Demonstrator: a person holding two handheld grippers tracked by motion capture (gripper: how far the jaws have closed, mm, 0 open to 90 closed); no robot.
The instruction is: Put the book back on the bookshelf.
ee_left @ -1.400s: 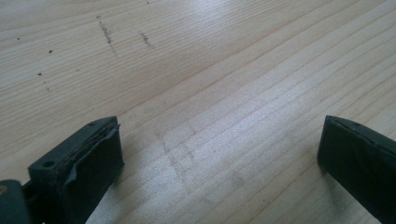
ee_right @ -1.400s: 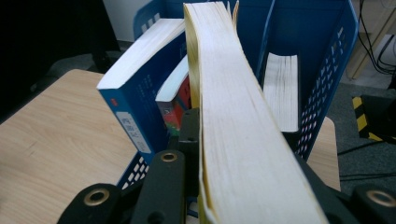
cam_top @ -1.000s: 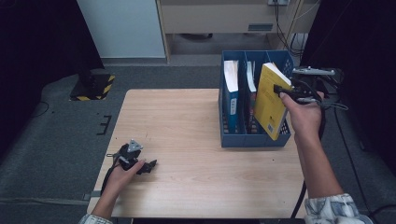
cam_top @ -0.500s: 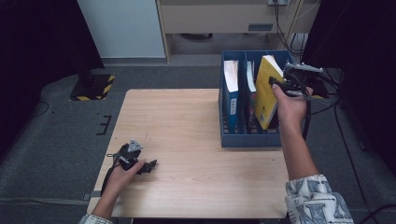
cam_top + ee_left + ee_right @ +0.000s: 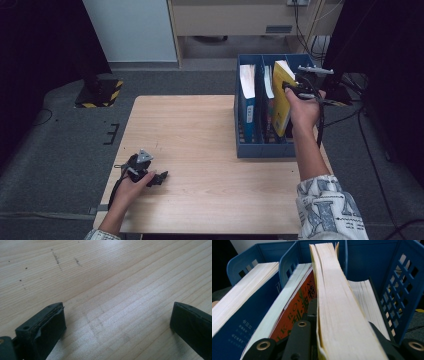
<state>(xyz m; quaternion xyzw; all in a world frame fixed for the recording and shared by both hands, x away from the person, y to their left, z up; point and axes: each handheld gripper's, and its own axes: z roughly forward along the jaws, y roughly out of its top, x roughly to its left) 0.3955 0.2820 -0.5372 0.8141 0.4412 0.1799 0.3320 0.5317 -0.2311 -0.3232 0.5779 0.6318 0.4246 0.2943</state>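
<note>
Clamped on the yellow book, right gripper fingers pressing both covers, page edge facing the gripper camera. Long axis of the book running away from the gripper toward the far wall of the blue file rack, top end tilted upward, lower end down inside the rack's rightmost compartment. Just left of the yellow book, in the middle compartment, an orange-covered book leaning; further left, a blue-covered book in the left compartment. Just right of the yellow book, another stack of pages against the rack's perforated side wall. Well apart from the rack, near the front left corner of the counter, left gripper resting low, fingers released and wide, bare wood between them.
</note>
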